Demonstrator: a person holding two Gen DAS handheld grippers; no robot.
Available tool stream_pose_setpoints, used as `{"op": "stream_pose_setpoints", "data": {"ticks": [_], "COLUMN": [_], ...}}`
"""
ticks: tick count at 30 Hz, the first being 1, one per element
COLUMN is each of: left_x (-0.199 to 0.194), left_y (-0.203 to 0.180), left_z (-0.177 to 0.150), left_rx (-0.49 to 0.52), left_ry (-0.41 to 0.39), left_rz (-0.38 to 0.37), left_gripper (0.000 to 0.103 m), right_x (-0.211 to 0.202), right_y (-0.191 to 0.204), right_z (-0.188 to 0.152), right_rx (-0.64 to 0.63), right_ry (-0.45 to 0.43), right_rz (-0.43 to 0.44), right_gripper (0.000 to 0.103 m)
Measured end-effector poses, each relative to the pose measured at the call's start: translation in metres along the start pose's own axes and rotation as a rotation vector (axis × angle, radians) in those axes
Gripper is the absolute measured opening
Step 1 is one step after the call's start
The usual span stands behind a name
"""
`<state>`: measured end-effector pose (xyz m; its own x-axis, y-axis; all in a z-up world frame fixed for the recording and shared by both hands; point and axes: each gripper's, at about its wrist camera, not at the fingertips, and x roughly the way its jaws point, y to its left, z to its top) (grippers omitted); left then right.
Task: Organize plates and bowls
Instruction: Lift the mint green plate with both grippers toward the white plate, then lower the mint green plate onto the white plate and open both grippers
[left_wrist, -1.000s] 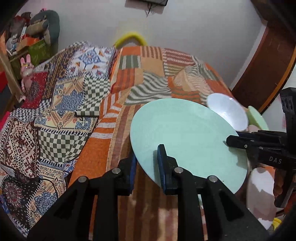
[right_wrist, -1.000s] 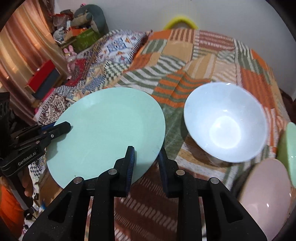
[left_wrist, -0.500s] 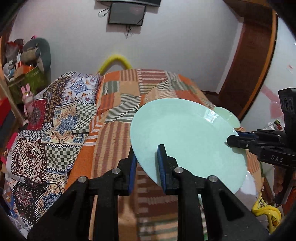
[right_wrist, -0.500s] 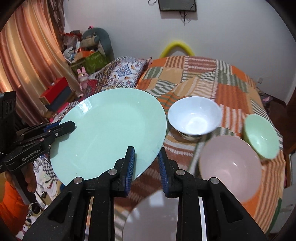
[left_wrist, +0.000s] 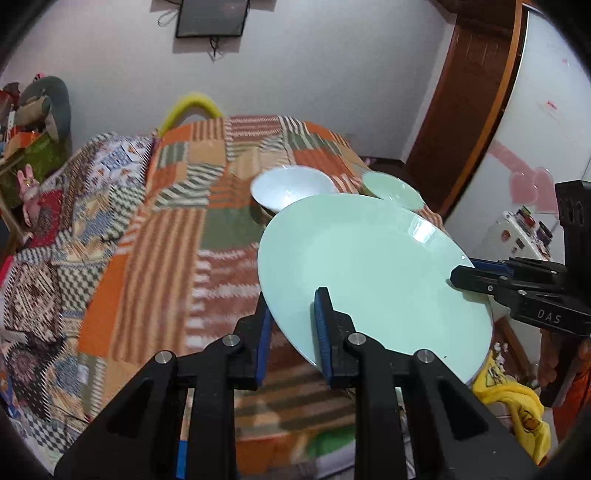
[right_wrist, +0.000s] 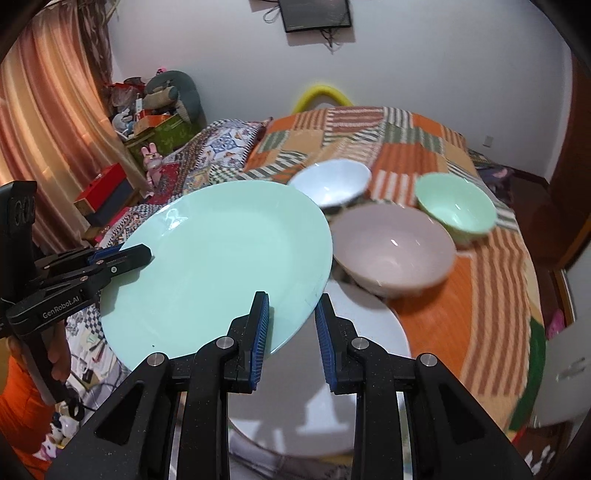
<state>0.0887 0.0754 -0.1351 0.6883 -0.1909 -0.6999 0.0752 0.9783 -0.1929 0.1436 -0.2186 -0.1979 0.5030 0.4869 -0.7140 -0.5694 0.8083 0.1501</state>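
**A:** What has changed since a second ago?

**B:** I have carried the green plate back and a little up. Before, only the white bowl was beside it; now the pink bowl, the green bowl and a white plate under my right side are also in view on the bed.

**A:** How do you hold it?

**B:** With both. My left gripper has its jaws closed narrow on the near rim, one pad above and one below. My right gripper pinches the opposite rim in the same way. The plate hangs in the air, tilted, between them, above the bed edge.

**A:** How will it handle?

**B:** I judge it stiff, glossy and breakable, probably ceramic or glass. The rim is thin and smooth, so it can slide out of the pads if one hand moves faster. The rim at two opposite sides is the right place, and I should keep it more level before I lower it, perhaps on the white plate.
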Motion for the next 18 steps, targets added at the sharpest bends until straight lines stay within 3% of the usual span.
{"op": "stream_pose_setpoints", "data": {"ticks": [18], "left_x": [0.057], "left_y": [-0.050], "left_z": [-0.027], "left_rx": [0.082], "left_ry": [0.166], "left_rz": [-0.023], "left_gripper": [0.022], "right_x": [-0.001], "right_y": [-0.050], "right_z": [-0.068], "right_rx": [0.147], "right_ry": [0.070], "right_rz": [-0.039], "right_gripper": [0.023]}}
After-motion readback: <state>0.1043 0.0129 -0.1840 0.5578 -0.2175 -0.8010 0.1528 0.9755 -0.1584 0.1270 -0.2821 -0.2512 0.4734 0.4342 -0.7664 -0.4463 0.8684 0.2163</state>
